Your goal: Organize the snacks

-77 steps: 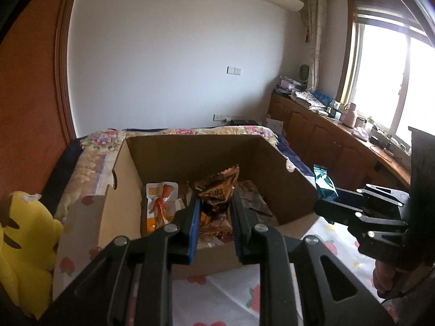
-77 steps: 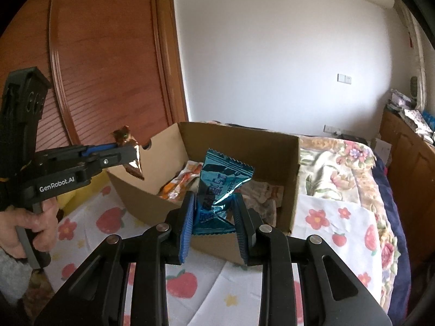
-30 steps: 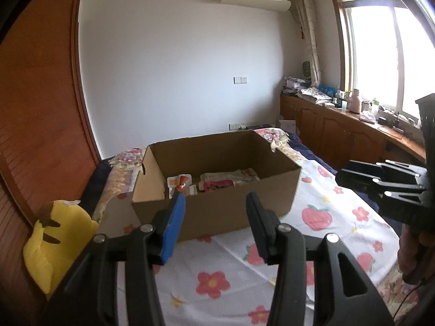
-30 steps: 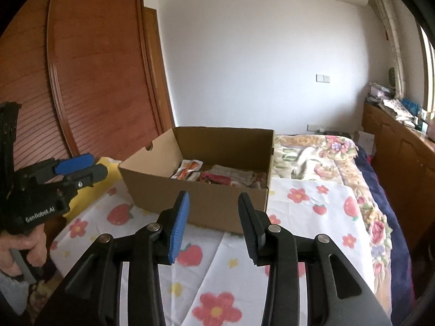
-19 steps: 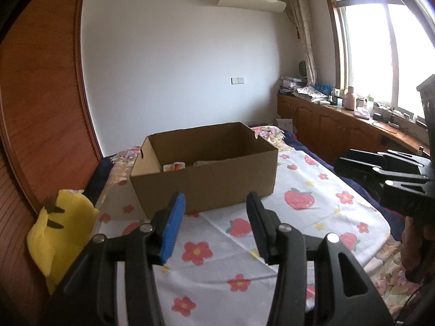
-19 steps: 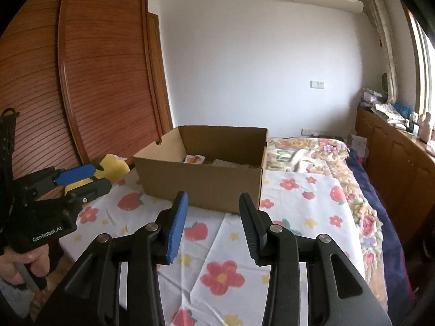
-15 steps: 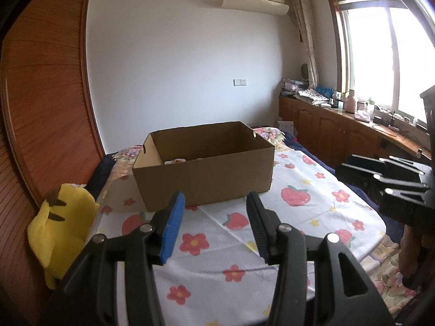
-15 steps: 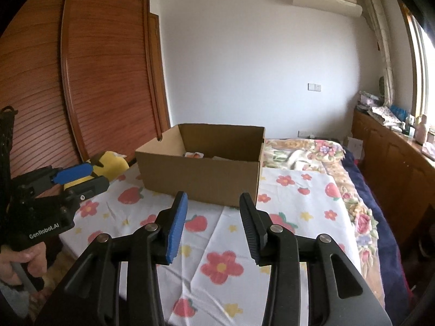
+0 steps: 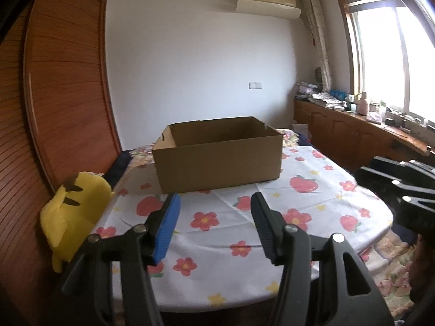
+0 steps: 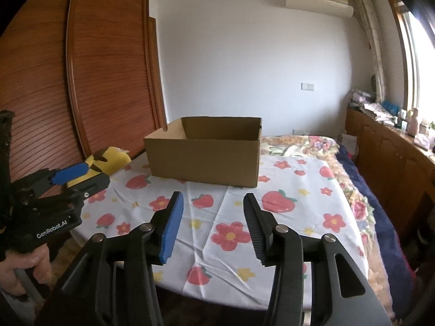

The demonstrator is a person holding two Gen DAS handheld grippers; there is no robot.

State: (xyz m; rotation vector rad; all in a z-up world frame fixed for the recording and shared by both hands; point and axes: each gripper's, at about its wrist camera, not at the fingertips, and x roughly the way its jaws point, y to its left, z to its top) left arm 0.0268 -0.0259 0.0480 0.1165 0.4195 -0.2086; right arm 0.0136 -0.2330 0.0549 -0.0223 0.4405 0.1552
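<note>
A brown cardboard box (image 9: 217, 157) (image 10: 204, 160) stands on the far part of the round table, its top open toward the ceiling. From this low angle its contents are hidden behind the near wall. My left gripper (image 9: 214, 217) hangs over the table's near half, well short of the box, jaws opening with nothing between them. My right gripper (image 10: 212, 217) is likewise back from the box, jaws opening and empty. The left gripper (image 10: 78, 176) also shows at the left of the right wrist view, a hand on its handle.
The table wears a white cloth (image 9: 272, 217) printed with flowers and strawberries. A yellow plush toy (image 9: 73, 206) sits at the table's left edge by wooden sliding doors (image 10: 54, 81). A bed with a floral cover (image 10: 312, 141) lies behind. Wooden cabinets (image 9: 353, 135) run under the window.
Both grippers let go of their snack packets into the box, then pulled back from it and sank lower. The box now looks smaller and its contents are out of sight. Both pairs of jaws stand wider.
</note>
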